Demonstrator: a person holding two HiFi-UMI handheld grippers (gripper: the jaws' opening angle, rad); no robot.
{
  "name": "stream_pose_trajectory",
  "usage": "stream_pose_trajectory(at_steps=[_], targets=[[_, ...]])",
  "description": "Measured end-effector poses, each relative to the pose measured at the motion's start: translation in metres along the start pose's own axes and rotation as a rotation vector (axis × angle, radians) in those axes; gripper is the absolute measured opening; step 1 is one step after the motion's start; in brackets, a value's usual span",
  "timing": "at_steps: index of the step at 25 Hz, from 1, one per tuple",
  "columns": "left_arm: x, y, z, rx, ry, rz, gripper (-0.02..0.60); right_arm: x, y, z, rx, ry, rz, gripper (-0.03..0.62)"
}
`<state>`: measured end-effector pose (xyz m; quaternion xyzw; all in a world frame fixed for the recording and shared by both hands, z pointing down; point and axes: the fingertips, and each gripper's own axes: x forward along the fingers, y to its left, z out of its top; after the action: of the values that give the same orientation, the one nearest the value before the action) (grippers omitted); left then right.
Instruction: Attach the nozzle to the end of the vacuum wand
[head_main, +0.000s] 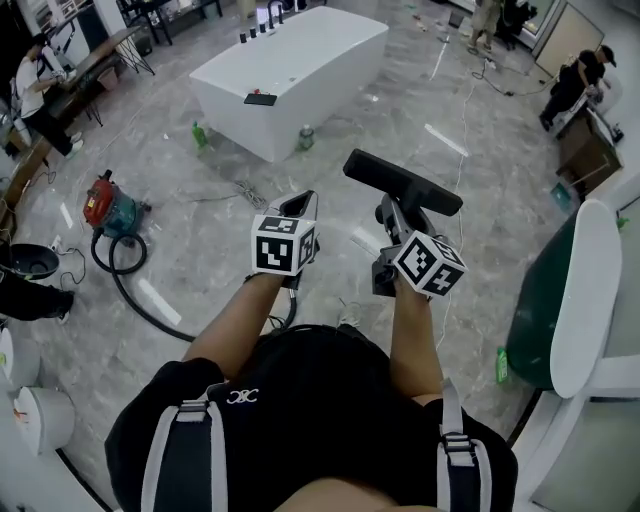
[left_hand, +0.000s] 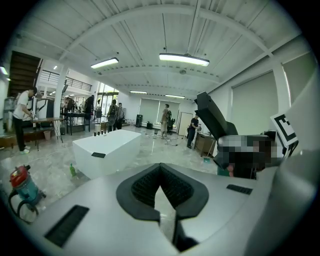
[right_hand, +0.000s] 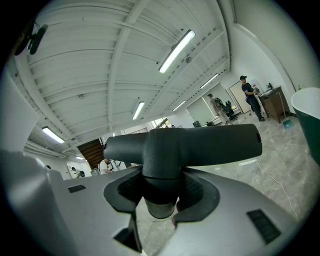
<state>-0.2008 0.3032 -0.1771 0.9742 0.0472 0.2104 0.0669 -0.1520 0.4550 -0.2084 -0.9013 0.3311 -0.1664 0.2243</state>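
Note:
A black T-shaped nozzle (head_main: 400, 182) is held by its round neck in my right gripper (head_main: 396, 212), above the floor in front of me. In the right gripper view the nozzle's bar (right_hand: 200, 145) lies across the jaws and my right gripper (right_hand: 161, 186) is shut on the neck. My left gripper (head_main: 300, 203) hangs just left of it, shut with nothing in it; its pads (left_hand: 145, 187) meet. The nozzle (left_hand: 215, 117) shows at the right of the left gripper view. A red and teal vacuum (head_main: 108, 208) sits on the floor at left, its black hose (head_main: 125, 265) running under my left arm. No wand is visible.
A long white block table (head_main: 290, 65) stands ahead, with green bottles (head_main: 199, 133) at its foot. A green and white tub (head_main: 560, 300) is close on the right. Cables (head_main: 250, 192) lie on the marble floor. People stand at the room's edges.

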Motion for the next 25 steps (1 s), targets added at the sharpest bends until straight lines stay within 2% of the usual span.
stream_pose_trajectory(at_steps=[6, 12, 18, 25], targets=[[0.099, -0.005, 0.049, -0.029, -0.020, 0.056, 0.008, 0.079, -0.062, 0.063, -0.029, 0.045, 0.063, 0.186], [0.160, 0.018, 0.067, -0.134, -0.039, 0.146, 0.008, 0.146, -0.100, 0.088, -0.076, 0.107, 0.118, 0.186], [0.183, 0.054, 0.052, -0.213, -0.012, 0.235, 0.008, 0.196, -0.107, 0.083, -0.089, 0.173, 0.178, 0.186], [0.188, 0.096, 0.036, -0.279, -0.026, 0.313, 0.008, 0.239, -0.092, 0.049, -0.104, 0.271, 0.268, 0.185]])
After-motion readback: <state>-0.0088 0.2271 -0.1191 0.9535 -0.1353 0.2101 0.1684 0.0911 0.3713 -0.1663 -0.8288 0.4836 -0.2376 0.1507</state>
